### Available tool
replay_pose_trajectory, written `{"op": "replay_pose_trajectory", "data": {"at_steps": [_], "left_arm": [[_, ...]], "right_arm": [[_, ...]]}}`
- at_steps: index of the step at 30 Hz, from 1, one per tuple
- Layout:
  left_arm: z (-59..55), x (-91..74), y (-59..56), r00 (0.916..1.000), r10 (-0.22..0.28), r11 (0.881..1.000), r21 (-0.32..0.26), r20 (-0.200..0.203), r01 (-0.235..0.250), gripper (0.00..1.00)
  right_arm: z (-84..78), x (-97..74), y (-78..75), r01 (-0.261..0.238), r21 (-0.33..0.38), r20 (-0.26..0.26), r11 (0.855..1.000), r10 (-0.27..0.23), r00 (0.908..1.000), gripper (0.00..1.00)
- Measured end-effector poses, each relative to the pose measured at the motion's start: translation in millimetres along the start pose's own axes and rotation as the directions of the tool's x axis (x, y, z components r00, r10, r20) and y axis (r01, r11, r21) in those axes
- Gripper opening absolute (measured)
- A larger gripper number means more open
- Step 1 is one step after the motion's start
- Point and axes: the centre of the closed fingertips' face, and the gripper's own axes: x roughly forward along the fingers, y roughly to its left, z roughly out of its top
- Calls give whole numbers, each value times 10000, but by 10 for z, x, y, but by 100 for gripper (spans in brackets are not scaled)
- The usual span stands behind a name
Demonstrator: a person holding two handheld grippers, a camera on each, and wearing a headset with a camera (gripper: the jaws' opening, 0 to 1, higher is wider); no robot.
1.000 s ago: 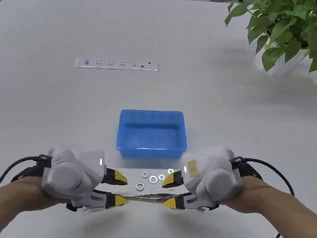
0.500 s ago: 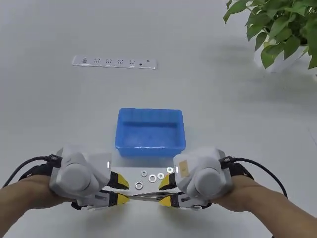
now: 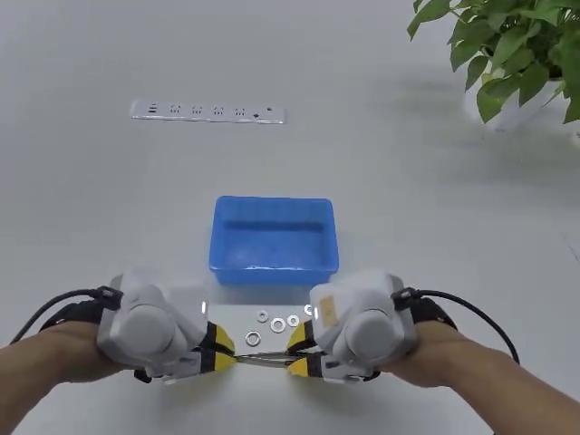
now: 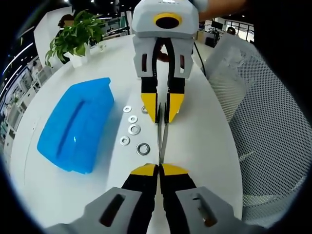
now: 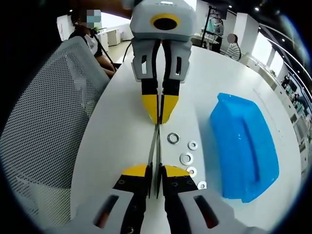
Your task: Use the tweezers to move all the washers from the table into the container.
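Left tongs (image 3: 226, 351): shut on one end of the tweezers (image 3: 261, 359).
Right tongs (image 3: 295, 350): clamped on the other end.
Tweezers: slim, silvery, stretched between both tongs.
Washers (image 3: 277, 324): five small silver rings, between tweezers and container (image 3: 272, 268).
Container: blue shallow tub.
Desk (image 3: 408, 181): white; power strip (image 3: 207, 112) and plant (image 3: 507, 45) beyond.

White worktable (image 3: 408, 227) with a power strip (image 3: 207, 112), a leafy potted plant (image 3: 507, 45), and a mesh chair (image 5: 44, 107) alongside.
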Motion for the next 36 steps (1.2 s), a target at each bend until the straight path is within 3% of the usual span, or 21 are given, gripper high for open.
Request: {"op": "replay_pose_trajectory", "data": {"at_steps": [20, 36], "left_arm": [[66, -78, -30, 9999, -46, 10000, 75, 143, 45, 6], [311, -252, -51, 9986, -174, 9994, 307, 492, 159, 5]], "right_arm": [[-4, -5, 22, 73, 116, 13, 9999, -74, 10000, 12], [28, -33, 19, 170, 310, 171, 9994, -176, 9997, 12]]}}
